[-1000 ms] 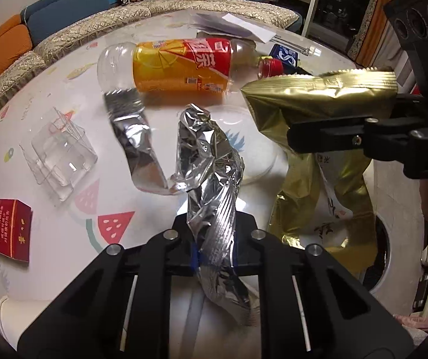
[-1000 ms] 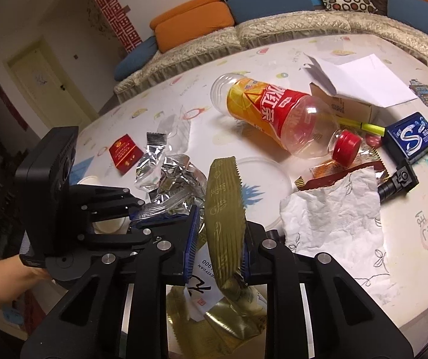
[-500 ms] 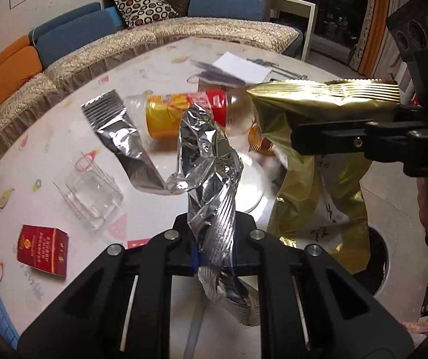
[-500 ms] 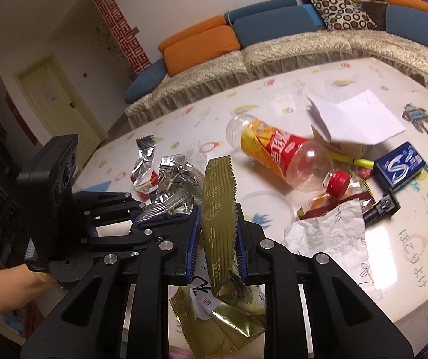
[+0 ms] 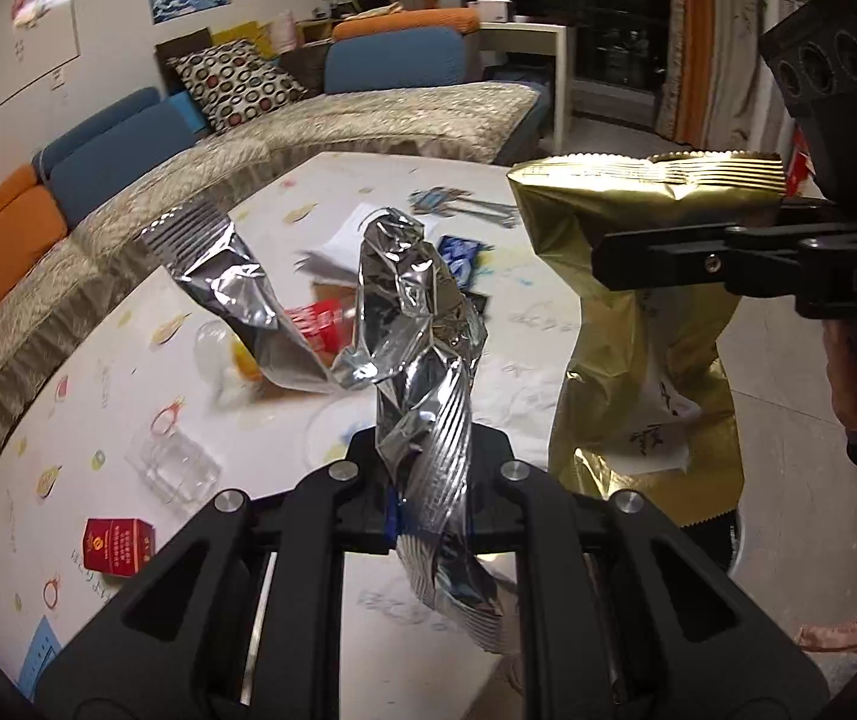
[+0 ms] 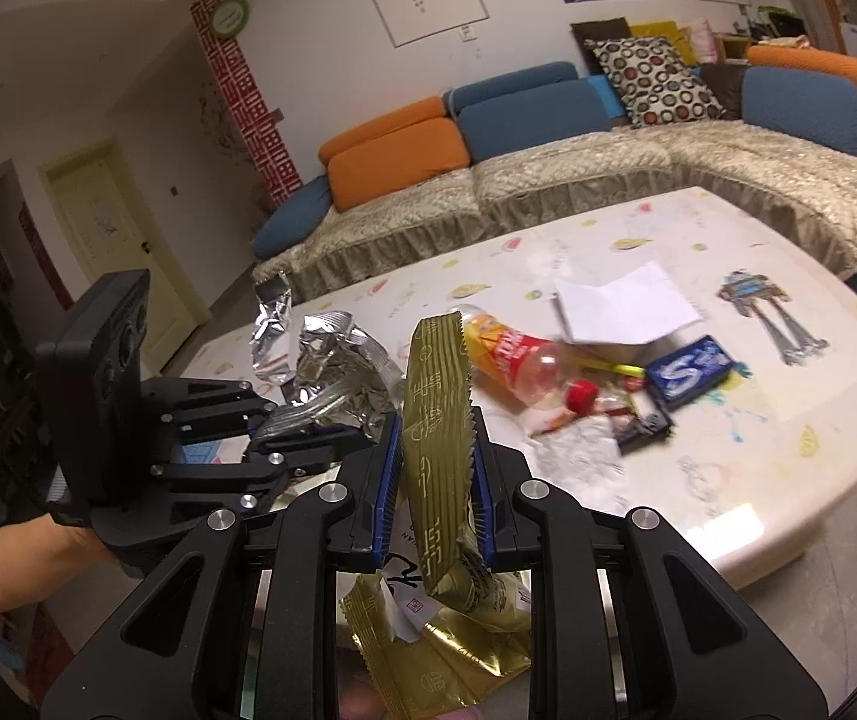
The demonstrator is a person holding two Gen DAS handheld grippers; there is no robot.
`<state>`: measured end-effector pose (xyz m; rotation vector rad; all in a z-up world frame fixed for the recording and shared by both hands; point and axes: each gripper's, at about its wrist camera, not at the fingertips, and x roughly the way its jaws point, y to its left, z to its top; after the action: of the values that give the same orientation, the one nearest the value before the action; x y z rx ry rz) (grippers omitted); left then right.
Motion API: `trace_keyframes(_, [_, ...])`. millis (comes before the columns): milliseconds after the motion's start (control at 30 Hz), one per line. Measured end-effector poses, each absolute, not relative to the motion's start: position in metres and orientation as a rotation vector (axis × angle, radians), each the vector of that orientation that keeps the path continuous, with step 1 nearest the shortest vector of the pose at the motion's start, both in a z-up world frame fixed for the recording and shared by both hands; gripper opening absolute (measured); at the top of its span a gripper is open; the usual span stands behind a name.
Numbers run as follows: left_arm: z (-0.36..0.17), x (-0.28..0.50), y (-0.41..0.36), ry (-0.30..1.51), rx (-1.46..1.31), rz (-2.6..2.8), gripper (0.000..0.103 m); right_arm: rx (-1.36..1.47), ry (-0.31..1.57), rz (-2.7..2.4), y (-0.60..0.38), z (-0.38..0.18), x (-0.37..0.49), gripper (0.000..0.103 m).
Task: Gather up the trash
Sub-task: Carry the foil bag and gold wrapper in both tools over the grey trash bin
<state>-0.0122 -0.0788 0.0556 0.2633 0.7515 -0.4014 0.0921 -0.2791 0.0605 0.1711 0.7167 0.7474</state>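
My left gripper (image 5: 428, 480) is shut on a crumpled silver foil wrapper (image 5: 422, 330) and holds it up in the air above the near edge of the white patterned table (image 5: 128, 372). My right gripper (image 6: 435, 480) is shut on a gold snack bag (image 6: 437, 420), which hangs below its fingers. The gold bag (image 5: 644, 330) hangs at the right of the left wrist view; the silver wrapper (image 6: 332, 372) and left gripper (image 6: 302, 447) show at the left of the right wrist view. Both bags are off the table, side by side.
On the table lie a plastic bottle with a red and yellow label (image 6: 512, 354), a blue packet (image 6: 689, 369), white paper (image 6: 626, 303), a crumpled tissue (image 6: 572, 450), a clear plastic box (image 5: 179, 465) and a red carton (image 5: 119, 546). A sofa (image 6: 548, 174) curves behind.
Both grippers have lifted and drawn back from the table with their bags still held. The table's items now look smaller and farther away.
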Motion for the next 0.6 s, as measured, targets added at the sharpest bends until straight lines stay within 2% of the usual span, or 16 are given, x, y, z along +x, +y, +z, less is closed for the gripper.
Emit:
trace_keyframes(267, [0.041,-0.045,-0.160,0.748,0.318,-0.552,0.011,0.197,0.732,0.634,-0.353,0.053,0.051,0.022])
trace_keyframes(467, [-0.002,-0.062,-0.220,0.827,0.328,-0.673,0.011,0.254,0.779,0.546,-0.403,0.023,0.019,0.022])
trace_keyframes(600, [-0.048,-0.072,-0.261,0.910,0.377,-0.735,0.011,0.305,0.867,0.471,-0.429,-0.022,0.006,0.022])
